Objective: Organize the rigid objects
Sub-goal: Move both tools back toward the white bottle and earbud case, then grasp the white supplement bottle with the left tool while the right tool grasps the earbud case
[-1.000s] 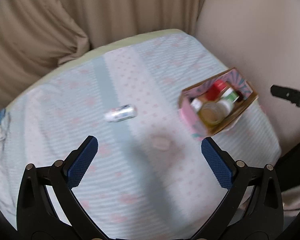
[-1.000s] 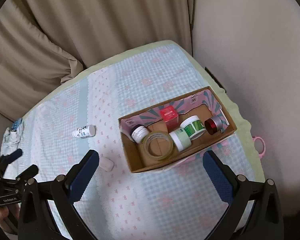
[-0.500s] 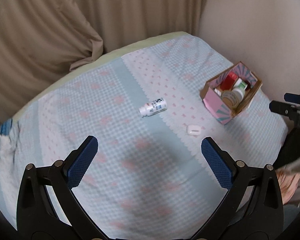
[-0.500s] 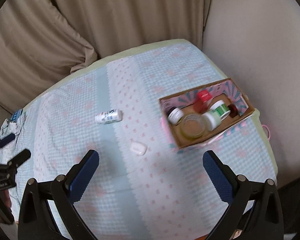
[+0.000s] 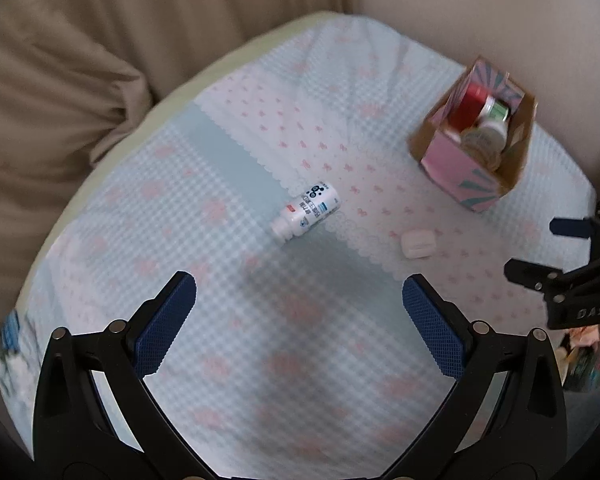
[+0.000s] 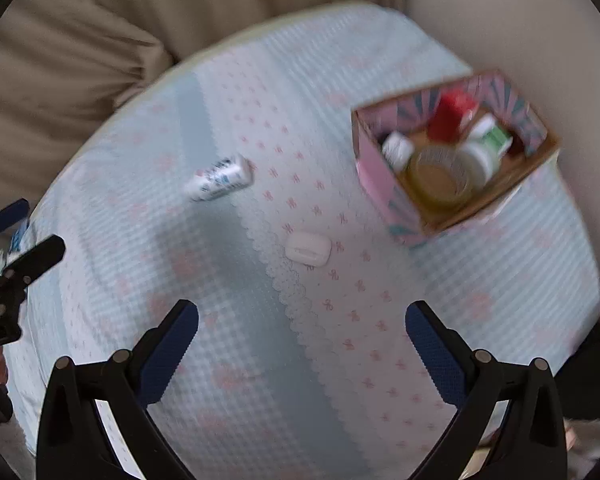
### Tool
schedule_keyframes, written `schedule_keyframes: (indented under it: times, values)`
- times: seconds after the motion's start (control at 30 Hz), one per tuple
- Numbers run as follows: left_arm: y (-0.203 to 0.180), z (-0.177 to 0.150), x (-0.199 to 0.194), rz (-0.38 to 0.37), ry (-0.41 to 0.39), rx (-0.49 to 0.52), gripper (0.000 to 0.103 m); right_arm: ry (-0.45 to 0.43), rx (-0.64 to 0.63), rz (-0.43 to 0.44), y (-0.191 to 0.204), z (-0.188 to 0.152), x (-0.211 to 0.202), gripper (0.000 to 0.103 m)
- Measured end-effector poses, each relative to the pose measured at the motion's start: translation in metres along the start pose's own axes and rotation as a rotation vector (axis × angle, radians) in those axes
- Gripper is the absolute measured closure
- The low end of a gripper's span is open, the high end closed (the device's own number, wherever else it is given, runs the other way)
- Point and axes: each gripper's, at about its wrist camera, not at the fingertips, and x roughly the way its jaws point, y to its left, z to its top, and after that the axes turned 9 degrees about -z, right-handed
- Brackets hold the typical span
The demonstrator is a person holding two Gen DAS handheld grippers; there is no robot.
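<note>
1. The left tongs (image 5: 298,308) are spread wide with nothing between the blue pads; the right tongs (image 6: 302,336) are equally wide and empty. Both hover above the bench (image 5: 260,360), which wears a blue-and-pink checked cloth.
2. Two things lie loose: a white bottle (image 5: 306,214) on its side at the centre of the left view, and a small white case (image 5: 418,243) lower right of it, well apart.
3. The box (image 5: 456,172), pink outside and cardboard inside, sits at the upper right and already holds jars and a red-capped item.
4. I judge the bottle the likely next pick. It can roll, so close the pads across its body, not along its length.
5. The bottle is smooth plastic with blue print and a white cap pointing to the lower left.
</note>
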Motion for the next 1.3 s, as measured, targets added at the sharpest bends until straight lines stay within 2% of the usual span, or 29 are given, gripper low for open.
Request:
schedule_keyframes:
  times: [0.17,0.37,0.47,0.6,0.77,0.83,0.87,0.93,1.03,1.1,1.2,1.3]
  values:
    - [0.009,0.033,0.085,-0.037,0.099,0.122,0.000,0.079,0.112,-0.015,0.004,0.011,0.072,0.000]
    - [0.016,0.050,0.176,-0.103,0.207,0.245,0.005,0.151,0.219,-0.040,0.016,0.023,0.150,0.000]
    - [0.017,0.052,0.208,-0.119,0.251,0.300,0.006,0.173,0.251,-0.054,0.020,0.027,0.175,0.003]
    - [0.013,0.050,0.238,-0.102,0.302,0.372,0.009,0.192,0.264,-0.070,0.028,0.029,0.196,0.004]
    - [0.013,0.052,0.258,-0.125,0.330,0.359,0.014,0.207,0.297,-0.081,0.036,0.033,0.213,0.016]
    - [0.014,0.053,0.266,-0.129,0.345,0.344,0.027,0.217,0.285,-0.105,0.041,0.036,0.219,0.018]
    - [0.014,0.054,0.268,-0.123,0.346,0.340,0.029,0.221,0.277,-0.122,0.044,0.036,0.221,0.020]
    - [0.016,0.057,0.271,-0.120,0.346,0.326,0.041,0.216,0.265,-0.146,0.048,0.036,0.224,0.031]
    - [0.022,0.061,0.272,-0.144,0.351,0.284,0.042,0.201,0.250,-0.169,0.049,0.035,0.222,0.044]
    - [0.023,0.059,0.270,-0.141,0.348,0.276,0.044,0.198,0.245,-0.158,0.050,0.034,0.221,0.047]
    - [0.024,0.052,0.264,-0.132,0.337,0.254,0.047,0.197,0.237,-0.142,0.043,0.039,0.224,0.047]
    - [0.028,0.047,0.258,-0.154,0.326,0.193,0.049,0.192,0.236,-0.125,0.039,0.037,0.224,0.047]
